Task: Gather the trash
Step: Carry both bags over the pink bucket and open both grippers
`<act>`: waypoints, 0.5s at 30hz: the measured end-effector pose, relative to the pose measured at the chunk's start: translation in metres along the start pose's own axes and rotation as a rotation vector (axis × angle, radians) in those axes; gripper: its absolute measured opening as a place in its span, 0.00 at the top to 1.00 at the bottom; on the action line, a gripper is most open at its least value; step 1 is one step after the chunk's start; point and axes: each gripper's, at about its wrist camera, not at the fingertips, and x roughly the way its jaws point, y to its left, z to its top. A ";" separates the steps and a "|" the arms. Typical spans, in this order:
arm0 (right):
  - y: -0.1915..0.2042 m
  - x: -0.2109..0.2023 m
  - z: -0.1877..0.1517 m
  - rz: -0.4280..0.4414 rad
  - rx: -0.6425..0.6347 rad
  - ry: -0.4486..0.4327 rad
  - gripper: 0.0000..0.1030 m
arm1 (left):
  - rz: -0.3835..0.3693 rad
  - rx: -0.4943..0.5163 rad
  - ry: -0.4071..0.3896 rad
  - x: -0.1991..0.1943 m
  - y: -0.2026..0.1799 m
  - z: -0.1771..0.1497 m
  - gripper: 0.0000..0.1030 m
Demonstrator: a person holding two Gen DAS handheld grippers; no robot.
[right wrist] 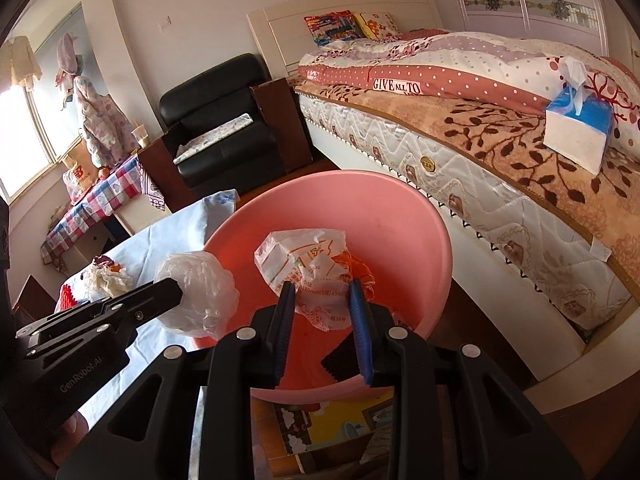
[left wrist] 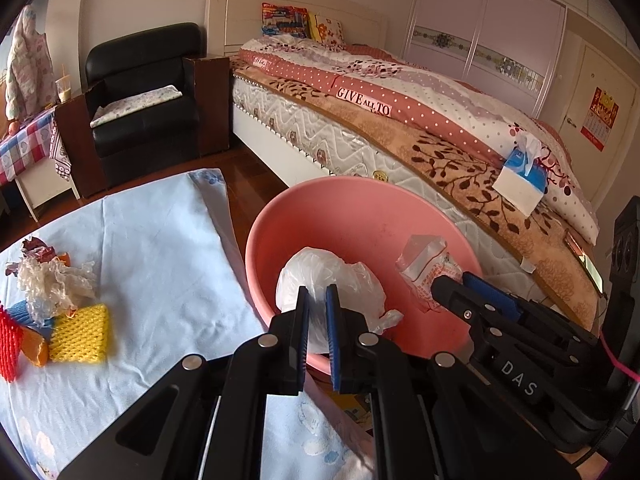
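While both of my tools reach over the pink basin [left wrist: 360, 216], each one carries a piece of trash. My left gripper [left wrist: 318, 300] has its fingers pinched nearly together on a crumpled clear plastic bag [left wrist: 332, 280], which hangs over the near left rim of the basin. My right gripper [right wrist: 322, 296] has its fingers set a little apart, clamped on a crumpled white wrapper with orange print [right wrist: 308, 268], held above the inside of the basin. A small black ridged piece [right wrist: 340, 360] lies on the basin floor near the front rim. More trash waits on the tabletop with its pale blue cloth [left wrist: 160, 248]: a yellow foam net [left wrist: 80, 334], a red foam net [left wrist: 10, 342], a clear crumpled film [left wrist: 52, 284] and an orange bit [left wrist: 34, 348], all bunched together at the far left. Beyond the basin runs the bed [left wrist: 440, 152], with a blue and white tissue pack [left wrist: 522, 180] on its blanket.
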 end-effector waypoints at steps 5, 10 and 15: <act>-0.003 0.006 0.001 -0.010 0.010 0.015 0.72 | 0.006 -0.003 0.005 0.003 0.000 -0.001 0.89; -0.005 0.012 0.001 0.018 0.030 0.036 0.71 | 0.005 -0.012 0.002 0.004 0.002 0.000 0.72; -0.006 0.013 0.001 0.021 0.036 0.040 0.69 | 0.007 -0.019 -0.005 0.001 0.004 0.000 0.65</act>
